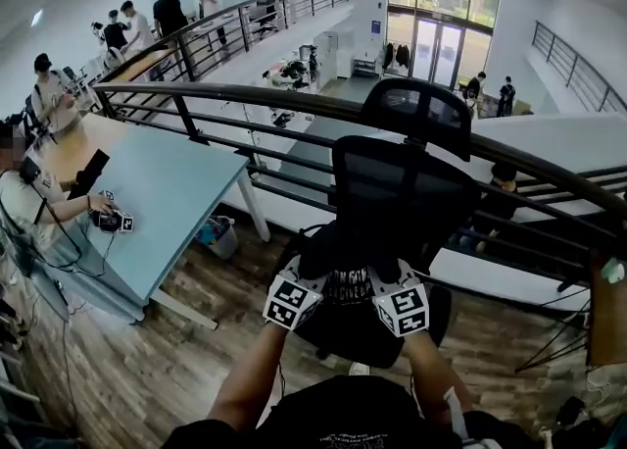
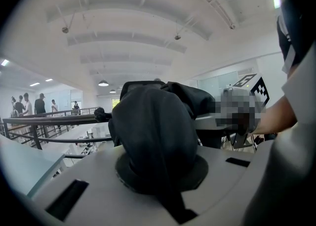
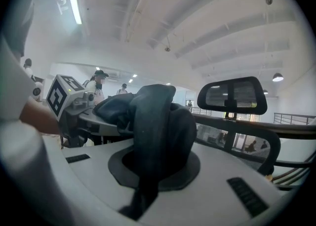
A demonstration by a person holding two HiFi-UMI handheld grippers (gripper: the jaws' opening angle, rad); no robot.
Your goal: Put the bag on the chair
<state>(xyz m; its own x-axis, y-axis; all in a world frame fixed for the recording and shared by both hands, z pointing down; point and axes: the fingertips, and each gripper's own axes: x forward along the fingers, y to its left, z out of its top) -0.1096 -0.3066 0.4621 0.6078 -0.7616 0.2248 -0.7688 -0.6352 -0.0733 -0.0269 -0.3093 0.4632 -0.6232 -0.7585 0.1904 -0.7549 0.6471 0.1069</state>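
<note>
A black mesh office chair (image 1: 402,187) with a headrest (image 1: 416,109) faces me in front of a railing. Both grippers hold a black fabric bag (image 1: 348,285) between them, just over the front of the chair's seat. The left gripper (image 1: 294,302) is shut on the bag's left part, and the right gripper (image 1: 402,308) is shut on its right part. In the left gripper view the bag's dark cloth (image 2: 153,131) bunches over the jaws and hides the fingertips. The right gripper view shows the same bunched cloth (image 3: 158,126), with the chair's headrest (image 3: 232,94) behind it.
A curved metal railing (image 1: 245,94) runs behind the chair, with a drop to a lower floor beyond. A light blue table (image 1: 167,202) stands at left with a seated person (image 1: 29,202) beside it. A small bin (image 1: 220,236) sits under the table's corner on the wooden floor.
</note>
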